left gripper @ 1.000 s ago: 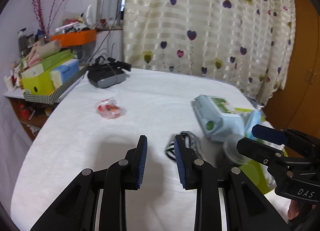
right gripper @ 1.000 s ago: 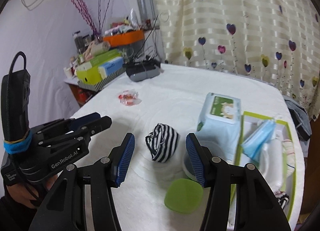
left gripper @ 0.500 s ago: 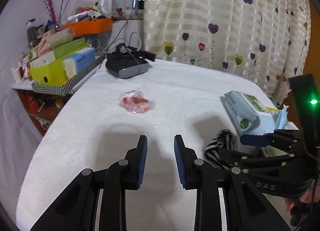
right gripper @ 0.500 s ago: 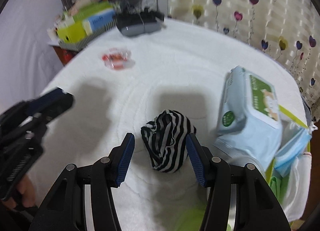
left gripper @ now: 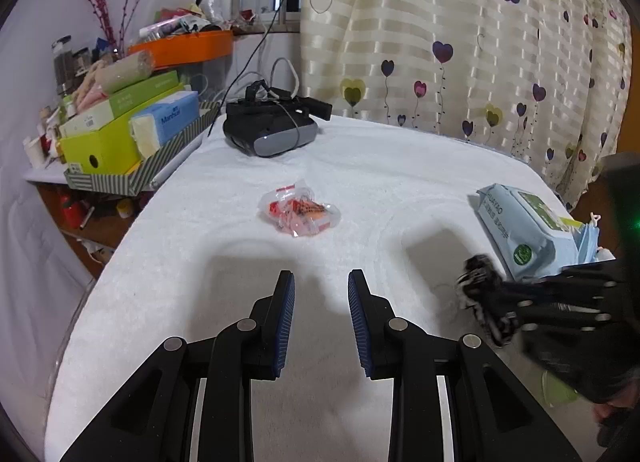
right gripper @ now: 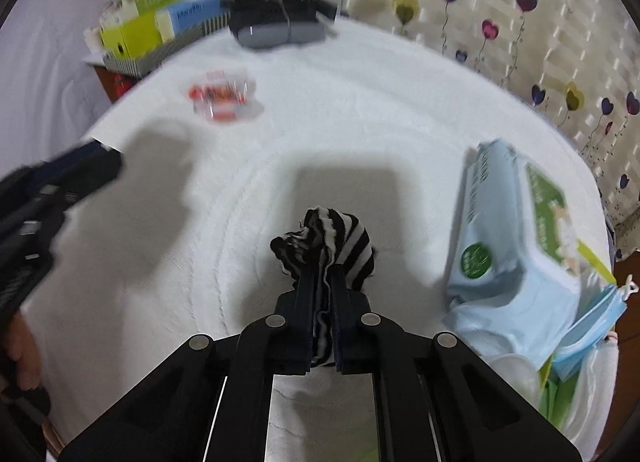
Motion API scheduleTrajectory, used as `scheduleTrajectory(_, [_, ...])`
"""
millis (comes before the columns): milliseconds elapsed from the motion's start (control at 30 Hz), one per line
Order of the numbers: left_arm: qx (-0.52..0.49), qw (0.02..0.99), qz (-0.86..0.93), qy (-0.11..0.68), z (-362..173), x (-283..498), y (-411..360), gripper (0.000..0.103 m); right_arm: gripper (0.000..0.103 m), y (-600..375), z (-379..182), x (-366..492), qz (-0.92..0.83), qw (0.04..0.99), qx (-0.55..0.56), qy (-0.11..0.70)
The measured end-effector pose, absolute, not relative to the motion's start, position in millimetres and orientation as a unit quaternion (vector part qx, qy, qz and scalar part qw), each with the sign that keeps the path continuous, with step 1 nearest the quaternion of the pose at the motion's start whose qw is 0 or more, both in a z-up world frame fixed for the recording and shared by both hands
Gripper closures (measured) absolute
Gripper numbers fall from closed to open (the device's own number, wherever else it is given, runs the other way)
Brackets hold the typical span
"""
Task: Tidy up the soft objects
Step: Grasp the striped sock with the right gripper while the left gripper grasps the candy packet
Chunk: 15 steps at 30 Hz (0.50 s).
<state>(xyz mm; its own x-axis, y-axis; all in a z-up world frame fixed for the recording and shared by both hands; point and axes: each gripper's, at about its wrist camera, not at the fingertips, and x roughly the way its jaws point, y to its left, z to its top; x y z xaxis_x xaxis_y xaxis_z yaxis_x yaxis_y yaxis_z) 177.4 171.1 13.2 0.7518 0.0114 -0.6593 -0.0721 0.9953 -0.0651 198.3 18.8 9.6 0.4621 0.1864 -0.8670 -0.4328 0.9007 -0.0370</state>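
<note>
The right gripper (right gripper: 321,282) has just been closing, and its two blue-padded jaws now pinch the black-and-white striped cloth (right gripper: 332,246). A strip of the fabric runs back between the pads toward the gripper body, while the bunched bulk of the cloth bulges out past the fingertips at twelve o'clock, over the white table cover (right gripper: 360,121). In the left wrist view the same cloth (left gripper: 482,294) sits at about three o'clock, caught at the tip of the dark, blurred right gripper (left gripper: 504,302).

The left gripper (left gripper: 321,282) has its jaws partly apart with nothing between them, only bare cover showing in the gap. It hangs above the table, well apart from the striped cloth.

At two o'clock of the right gripper lies a pale blue wet-wipe pack (right gripper: 516,246), near the cloth but not touching it. A clear packet with red contents (left gripper: 300,211) lies at twelve o'clock of the left fingers, and further off in the same direction rests a dark headset (left gripper: 272,129) with its cables.
</note>
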Motion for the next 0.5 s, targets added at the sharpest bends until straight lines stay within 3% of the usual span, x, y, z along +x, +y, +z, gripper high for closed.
scheduleTrajectory(267, [-0.040, 0.936, 0.017, 0.350, 8, 216, 176, 0.059, 0.096, 9, 45, 185, 0.210, 0.868, -0.095, 0.440])
scheduleTrajectory(500, [-0.040, 0.928, 0.036, 0.369, -5, 254, 188, 0.056, 0.096, 3, 53, 183, 0.222, 0.871, -0.086, 0.429])
